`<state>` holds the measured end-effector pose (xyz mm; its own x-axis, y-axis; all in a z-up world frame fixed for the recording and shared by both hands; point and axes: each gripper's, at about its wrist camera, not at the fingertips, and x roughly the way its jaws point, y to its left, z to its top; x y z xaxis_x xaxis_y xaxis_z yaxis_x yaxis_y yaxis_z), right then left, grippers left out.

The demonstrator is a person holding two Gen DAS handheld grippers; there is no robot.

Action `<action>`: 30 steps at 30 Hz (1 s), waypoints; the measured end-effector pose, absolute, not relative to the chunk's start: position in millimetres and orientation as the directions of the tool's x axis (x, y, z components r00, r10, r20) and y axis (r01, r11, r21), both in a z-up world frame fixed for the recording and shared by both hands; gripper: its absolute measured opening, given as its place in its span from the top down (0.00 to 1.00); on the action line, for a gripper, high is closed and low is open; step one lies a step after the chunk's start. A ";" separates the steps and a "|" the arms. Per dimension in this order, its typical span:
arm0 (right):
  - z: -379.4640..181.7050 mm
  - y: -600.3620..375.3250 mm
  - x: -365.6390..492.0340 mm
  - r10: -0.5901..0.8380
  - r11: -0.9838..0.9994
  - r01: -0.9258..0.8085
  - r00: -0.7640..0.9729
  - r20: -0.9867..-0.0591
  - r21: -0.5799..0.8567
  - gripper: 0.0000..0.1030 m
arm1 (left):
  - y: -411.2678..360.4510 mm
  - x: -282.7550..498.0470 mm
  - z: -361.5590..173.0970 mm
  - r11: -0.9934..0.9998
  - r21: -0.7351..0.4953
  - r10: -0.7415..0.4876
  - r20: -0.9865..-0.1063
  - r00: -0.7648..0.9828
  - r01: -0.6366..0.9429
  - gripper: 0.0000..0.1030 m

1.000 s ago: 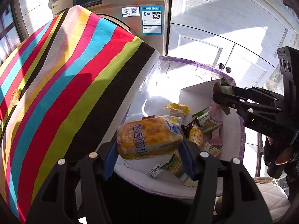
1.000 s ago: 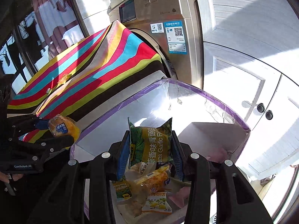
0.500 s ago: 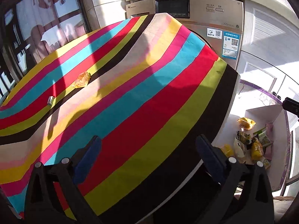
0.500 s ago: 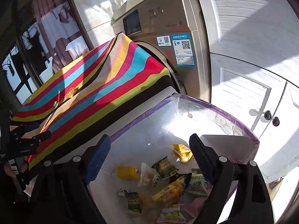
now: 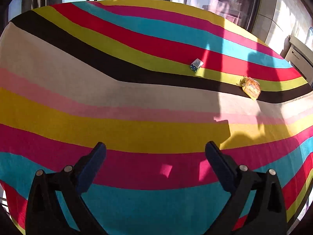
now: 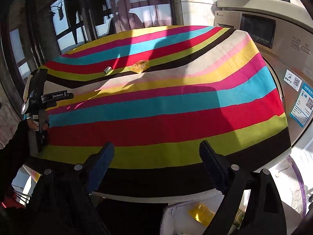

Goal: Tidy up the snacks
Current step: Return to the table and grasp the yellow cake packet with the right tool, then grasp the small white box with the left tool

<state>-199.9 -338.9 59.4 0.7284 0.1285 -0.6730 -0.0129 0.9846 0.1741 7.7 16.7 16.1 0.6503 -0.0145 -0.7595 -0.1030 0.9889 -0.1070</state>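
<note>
Fingers of the left gripper (image 5: 155,152) stand wide apart with nothing between them, poised over the pink and yellow bands of the striped cloth (image 5: 117,105). We record the right gripper (image 6: 156,152) in the same condition, released and empty, hanging above the near edge of that cloth where the lime and black stripes run. Just below it, at the bottom of the right wrist view, we note a yellow packet (image 6: 201,213) lying inside the purple-rimmed container (image 6: 299,184), which sits beside the table. Further out on the cloth, we find two snacks remaining: a small white-and-blue carton (image 5: 196,65) on the lime stripe, and an orange-yellow pastry packet (image 5: 251,87) across the black stripe, near each other but not touching. Both lie well beyond either tool. From the right wrist view, the left gripper's body appears at the table's left side, held in a dark-sleeved hand (image 6: 31,123). Beyond the cloth's right end we observe a washing machine (image 6: 273,29), and windows (image 6: 78,19) behind the table.
</note>
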 end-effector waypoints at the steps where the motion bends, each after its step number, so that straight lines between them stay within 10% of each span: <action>1: 60.0 -331.5 -179.6 0.130 0.986 -0.023 0.721 -0.681 0.164 0.15 | 25.0 9.8 14.2 0.981 -0.152 -0.039 -0.761 0.648 -0.121 0.02; 27: -4.9 -275.9 196.2 0.174 0.938 -0.344 0.559 -0.811 -0.036 0.16 | 20.1 2.0 6.1 0.962 -0.265 -0.159 -0.736 0.658 -0.064 0.02; 30: -5.3 -279.6 196.6 0.269 0.929 -0.361 0.523 -0.809 0.076 0.49 | 19.8 1.9 6.2 0.962 -0.265 -0.159 -0.736 0.658 -0.064 0.02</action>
